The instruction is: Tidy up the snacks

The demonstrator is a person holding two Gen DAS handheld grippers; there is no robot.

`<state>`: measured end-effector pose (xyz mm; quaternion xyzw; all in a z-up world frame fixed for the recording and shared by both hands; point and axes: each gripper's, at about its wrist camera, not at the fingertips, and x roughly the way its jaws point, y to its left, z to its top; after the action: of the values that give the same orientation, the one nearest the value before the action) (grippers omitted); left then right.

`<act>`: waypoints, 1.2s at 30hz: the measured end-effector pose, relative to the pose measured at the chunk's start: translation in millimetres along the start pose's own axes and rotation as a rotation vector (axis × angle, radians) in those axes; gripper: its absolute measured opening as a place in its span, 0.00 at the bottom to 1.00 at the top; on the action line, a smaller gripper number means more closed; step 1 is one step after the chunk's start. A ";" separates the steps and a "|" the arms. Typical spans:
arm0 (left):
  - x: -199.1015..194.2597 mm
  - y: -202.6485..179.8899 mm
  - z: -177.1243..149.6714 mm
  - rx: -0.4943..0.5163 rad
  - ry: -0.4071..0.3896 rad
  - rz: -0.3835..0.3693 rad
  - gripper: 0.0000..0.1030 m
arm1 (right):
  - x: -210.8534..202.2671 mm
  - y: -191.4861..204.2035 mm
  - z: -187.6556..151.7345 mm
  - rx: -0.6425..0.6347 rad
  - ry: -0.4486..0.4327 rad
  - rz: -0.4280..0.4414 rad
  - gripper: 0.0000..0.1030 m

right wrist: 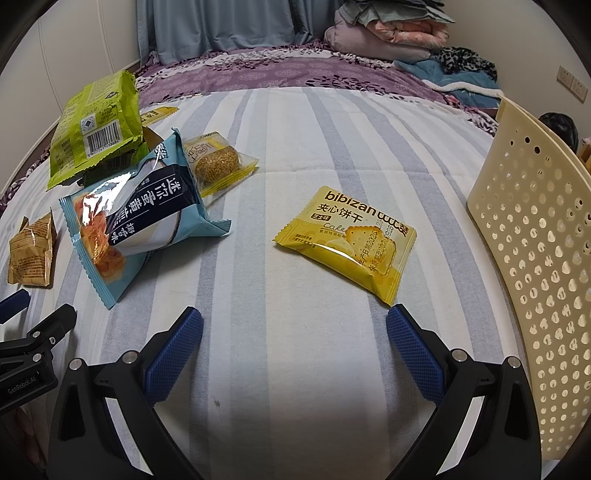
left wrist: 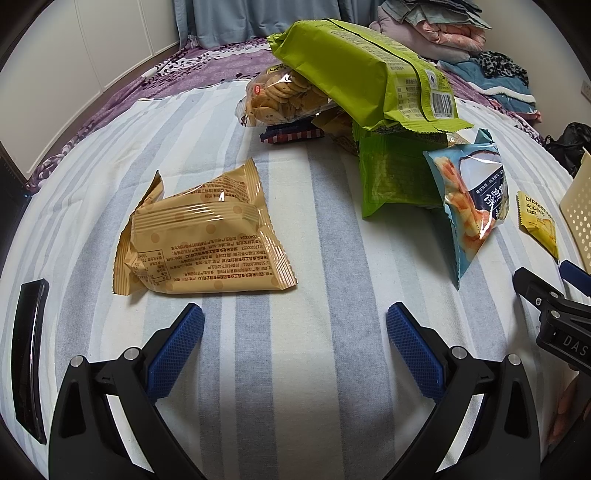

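- The left gripper (left wrist: 294,321) hangs over the striped sheet (left wrist: 332,369) with its blue fingers spread wide and nothing between them; the tan snack packet (left wrist: 207,240) lies just beyond its left fingertip, not touching.
- The right gripper (right wrist: 294,321) is likewise spread and holds nothing; the yellow bibizan biscuit packet (right wrist: 351,236) lies just ahead, its near corner close above the right fingertip.
- The cream perforated basket (right wrist: 532,258) stands at the right, near that packet.
- Only the left view shows a bag of round crackers (left wrist: 284,98) under the big green bag (left wrist: 369,70) in the far pile; only the right view shows a sesame ball packet (right wrist: 218,164) behind the blue egg-roll bag (right wrist: 140,218).
- Beyond lie a purple floral bedspread (right wrist: 295,70), a blue curtain (right wrist: 221,26) and folded bedding (right wrist: 388,33).
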<state>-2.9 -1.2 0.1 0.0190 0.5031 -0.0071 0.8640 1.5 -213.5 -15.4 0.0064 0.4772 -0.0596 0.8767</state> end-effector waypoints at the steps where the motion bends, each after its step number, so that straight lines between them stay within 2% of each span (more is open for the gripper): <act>1: 0.1 -0.1 -0.1 0.000 -0.001 0.000 0.98 | 0.9 1.2 -0.1 0.001 0.000 -0.001 0.95; 36: -0.8 0.1 3.1 0.001 0.000 0.002 0.98 | -3.3 3.5 0.5 0.003 -0.002 -0.003 0.95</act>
<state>-0.6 -1.2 2.3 0.0197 0.5029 -0.0065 0.8641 0.5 -209.7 -12.6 0.0070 0.4763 -0.0619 0.8771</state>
